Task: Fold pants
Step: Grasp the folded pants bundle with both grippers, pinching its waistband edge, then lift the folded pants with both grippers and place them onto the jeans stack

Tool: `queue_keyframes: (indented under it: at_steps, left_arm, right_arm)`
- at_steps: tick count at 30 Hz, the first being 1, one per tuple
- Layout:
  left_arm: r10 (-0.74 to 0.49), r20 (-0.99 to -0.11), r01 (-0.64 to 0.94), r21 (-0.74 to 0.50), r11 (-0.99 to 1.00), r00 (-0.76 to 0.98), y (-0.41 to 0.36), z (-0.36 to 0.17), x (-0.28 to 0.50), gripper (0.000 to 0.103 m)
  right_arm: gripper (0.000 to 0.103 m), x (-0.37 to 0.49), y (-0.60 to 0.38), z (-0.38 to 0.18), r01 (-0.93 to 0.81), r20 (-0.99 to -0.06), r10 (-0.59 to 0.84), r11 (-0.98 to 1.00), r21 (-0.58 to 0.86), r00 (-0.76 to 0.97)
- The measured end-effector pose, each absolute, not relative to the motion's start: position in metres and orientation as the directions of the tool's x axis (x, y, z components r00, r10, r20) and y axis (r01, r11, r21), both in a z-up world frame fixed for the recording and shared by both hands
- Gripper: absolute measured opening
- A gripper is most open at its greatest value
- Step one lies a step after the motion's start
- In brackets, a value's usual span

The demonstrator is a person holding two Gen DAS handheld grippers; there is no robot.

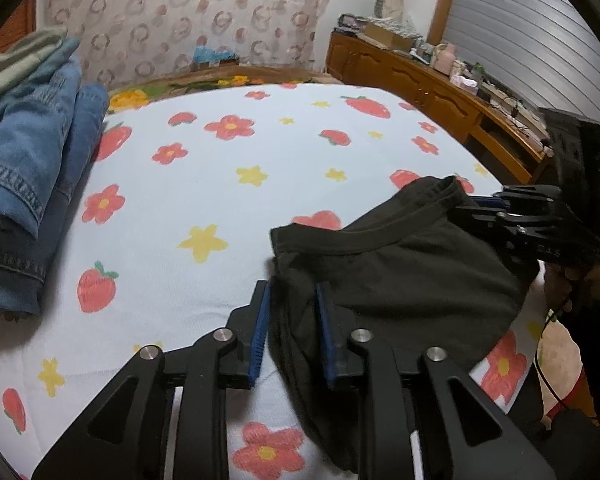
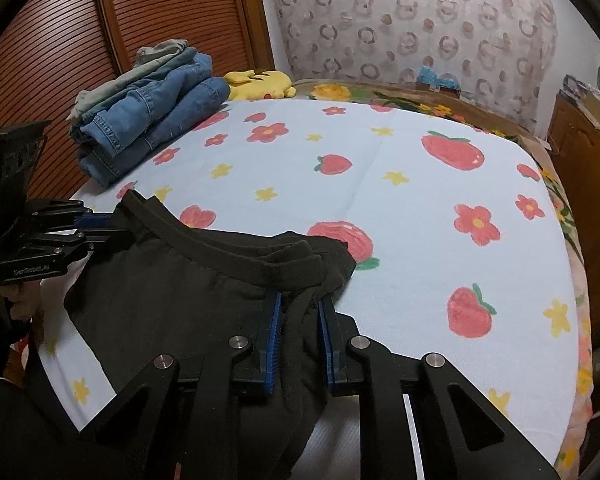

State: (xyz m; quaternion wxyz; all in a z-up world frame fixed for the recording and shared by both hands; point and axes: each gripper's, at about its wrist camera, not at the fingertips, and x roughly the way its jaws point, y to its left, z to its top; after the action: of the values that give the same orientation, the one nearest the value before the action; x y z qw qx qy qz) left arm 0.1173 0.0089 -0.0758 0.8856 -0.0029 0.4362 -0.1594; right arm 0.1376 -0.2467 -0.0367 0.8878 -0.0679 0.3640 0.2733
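Dark pants (image 1: 400, 276) lay at the bed's (image 1: 204, 168) near edge, left gripper (image 1: 292, 300) and right gripper (image 2: 298, 304) each pinched the waistband, folded jeans (image 2: 148, 120) sat at the far left corner, middle bare.

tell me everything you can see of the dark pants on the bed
The dark pants are soft, matte knit with a thick ribbed waistband. They lie rumpled on the flower-and-strawberry sheet at the bed's near edge, their lower part hanging off. The left gripper and the right gripper each have cloth bunched between their blue pads at opposite ends of the waist.
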Motion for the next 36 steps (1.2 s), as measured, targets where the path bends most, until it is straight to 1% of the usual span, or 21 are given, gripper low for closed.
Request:
queue_keyframes:
  at_steps: [2, 3, 7, 8, 9, 10, 11, 12, 15, 17, 23, 32, 36]
  left_arm:
    - [-0.270, -0.785, 0.261, -0.143, 0.955, 0.558, 0.011, -0.080, 0.121, 0.036]
    - [-0.273, -0.781, 0.262, -0.146, 0.954, 0.561, 0.012, -0.081, 0.121, 0.037]
    - [-0.260, -0.780, 0.276, -0.116, 0.954, 0.569, 0.008, -0.081, 0.119, 0.038]
    - [-0.267, -0.774, 0.282, -0.119, 0.952, 0.574, 0.008, -0.082, 0.119, 0.036]
    - [-0.279, -0.771, 0.288, -0.129, 0.949, 0.573, 0.008, -0.082, 0.118, 0.028]
    - [-0.298, -0.767, 0.296, -0.147, 0.944, 0.568, 0.009, -0.082, 0.118, 0.026]
    - [-0.307, -0.764, 0.298, -0.158, 0.941, 0.567, 0.010, -0.082, 0.118, 0.020]
    - [-0.320, -0.762, 0.303, -0.169, 0.938, 0.563, 0.010, -0.081, 0.118, 0.016]
    - [-0.338, -0.742, 0.300, -0.191, 0.935, 0.579, 0.011, -0.076, 0.114, 0.014]
    - [-0.357, -0.711, 0.307, -0.206, 0.929, 0.606, 0.013, -0.063, 0.106, 0.014]
    - [-0.359, -0.638, 0.305, -0.198, 0.932, 0.682, 0.021, -0.025, 0.093, 0.013]
    - [-0.287, -0.553, 0.239, -0.158, 0.958, 0.782, 0.058, 0.024, 0.089, 0.013]
    - [-0.241, -0.539, 0.198, -0.138, 0.970, 0.807, 0.076, 0.034, 0.091, 0.013]
  right_arm:
    - [0.017, 0.138, -0.247, -0.037, -0.533, -0.685, 0.436, 0.842, 0.081, 0.584]
    - [0.017, 0.138, -0.247, -0.037, -0.533, -0.686, 0.435, 0.842, 0.080, 0.584]
    - [0.017, 0.137, -0.246, -0.036, -0.530, -0.682, 0.434, 0.844, 0.080, 0.589]
    - [0.017, 0.137, -0.246, -0.037, -0.530, -0.680, 0.435, 0.844, 0.080, 0.590]
    - [0.017, 0.136, -0.247, -0.037, -0.530, -0.678, 0.437, 0.844, 0.083, 0.590]
    - [0.017, 0.136, -0.247, -0.036, -0.530, -0.676, 0.441, 0.843, 0.086, 0.591]
    - [0.016, 0.136, -0.248, -0.036, -0.531, -0.673, 0.444, 0.842, 0.088, 0.592]
    - [0.015, 0.136, -0.248, -0.035, -0.533, -0.669, 0.448, 0.841, 0.090, 0.594]
    - [0.014, 0.132, -0.250, -0.029, -0.543, -0.642, 0.469, 0.834, 0.096, 0.606]
    - [0.013, 0.129, -0.251, -0.022, -0.551, -0.624, 0.484, 0.828, 0.100, 0.614]
    - [0.013, 0.123, -0.247, 0.010, -0.583, -0.569, 0.519, 0.808, 0.084, 0.638]
    - [0.012, 0.127, -0.222, 0.060, -0.652, -0.484, 0.581, 0.758, 0.028, 0.654]
    - [0.012, 0.138, -0.202, 0.072, -0.683, -0.464, 0.607, 0.730, 0.007, 0.645]
